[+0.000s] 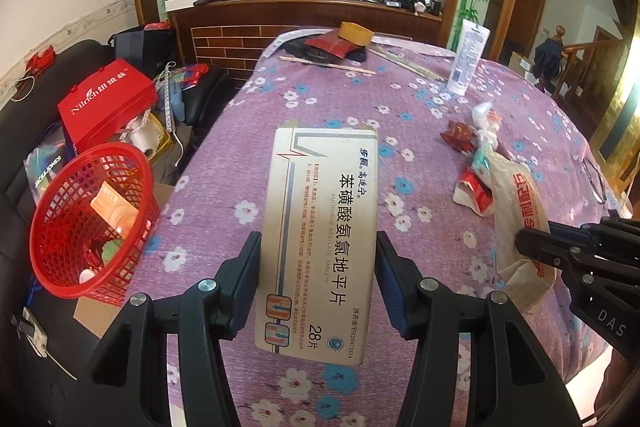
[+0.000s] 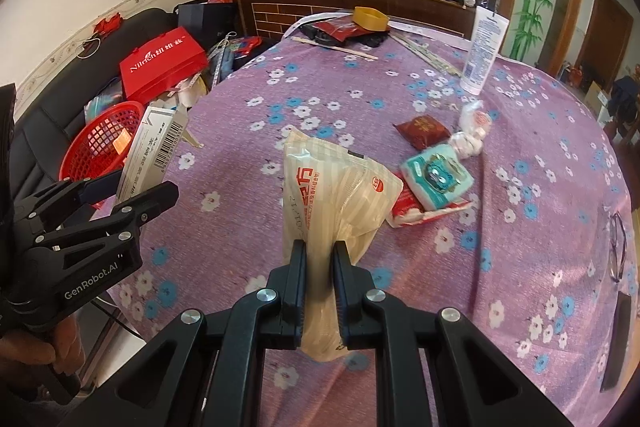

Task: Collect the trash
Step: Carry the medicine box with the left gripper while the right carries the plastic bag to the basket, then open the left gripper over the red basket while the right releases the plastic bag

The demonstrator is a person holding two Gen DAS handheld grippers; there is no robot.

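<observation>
The left gripper (image 1: 318,275) grips a flat white pill box (image 1: 320,239) by its two long sides, jaws about half spread and pressed against the cardboard. The box's long axis runs straight away from the camera toward 12 o'clock, its opened flap end farthest out, and it hangs above the purple flowered cloth (image 1: 400,99) on the table. The right gripper (image 2: 320,267) is nearly shut, pinching the lower end of a cream plastic bag (image 2: 336,195). The bag's long axis also runs toward 12 o'clock, leaning slightly to 11, with its wide end outward.

At 9 o'clock from the left gripper, a red mesh basket (image 1: 92,219) sits beyond the table's left edge, tilted, with some bits already inside. The cloth's left edge falls away between the box and the basket, and the air between them is open.

In the right wrist view, at 1 to 2 o'clock just beyond the bag, lie a red and white packet (image 2: 408,209), a teal wrapper (image 2: 438,179), a dark red sachet (image 2: 422,131) and crumpled clear wrappers (image 2: 474,129), close together. The middle of the cloth, toward 12 o'clock, is bare.

Farther out at 1 o'clock stands a white tube (image 2: 484,51) upright. At 12 o'clock, near the far edge, lie chopsticks (image 2: 334,47), a red pouch (image 2: 340,29) and a tape roll (image 2: 371,19).
</observation>
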